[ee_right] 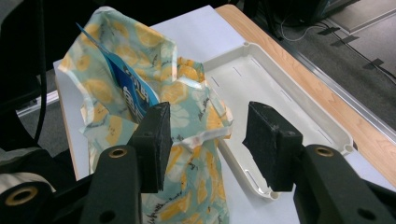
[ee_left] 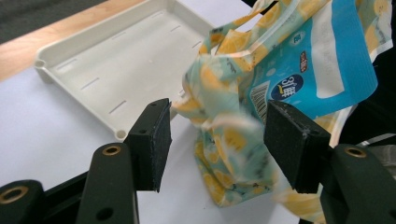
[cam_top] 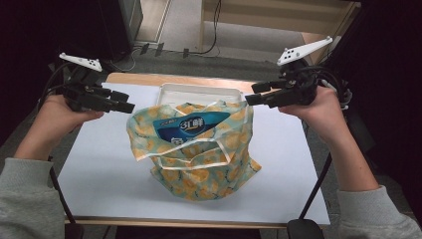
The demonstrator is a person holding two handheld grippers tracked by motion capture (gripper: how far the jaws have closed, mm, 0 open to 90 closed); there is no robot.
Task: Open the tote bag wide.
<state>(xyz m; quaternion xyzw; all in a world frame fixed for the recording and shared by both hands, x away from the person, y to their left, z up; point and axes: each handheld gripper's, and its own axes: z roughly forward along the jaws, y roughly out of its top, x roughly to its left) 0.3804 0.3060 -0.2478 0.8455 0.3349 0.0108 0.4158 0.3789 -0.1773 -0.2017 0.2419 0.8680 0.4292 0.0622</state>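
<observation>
- We have a patterned cloth bag (cam_top: 199,159) — teal with yellow lemon print — standing upright near the middle of the white table (cam_top: 99,184).
- Blue snack packet (cam_top: 191,124) sits inside the bag, top part sticking out of the mouth; white lettering and a barcode show on it in the left gripper view.
- The bag's light-coloured handles hang loose over its front.
- Behind the bag, touching or just beside its back edge, lies a shallow white tray (cam_top: 199,92) with nothing in it. We can't tell from the high view whether bag and tray actually touch.
- Left gripper (cam_top: 127,105): held in our left hand (cam_top: 57,117) at the bag's left upper edge, jaws pointing toward the bag. In the left gripper view the pads stand wide apart; a blurred fold of bag fabric lies between them, but neither pad presses on it — no grip.
- Right gripper (cam_top: 251,93): held in our right hand (cam_top: 321,109) at the bag's right upper corner, jaws pointing inward. In the right gripper view the pads are spread, the bag's rim lies between and behind them, near the left pad; the right pad is clear of the cloth, over the tray.
- Both grippers sit level with the bag's top, on opposite sides.
- Wooden table edge shows beyond the tray; cables run on the floor behind.
</observation>
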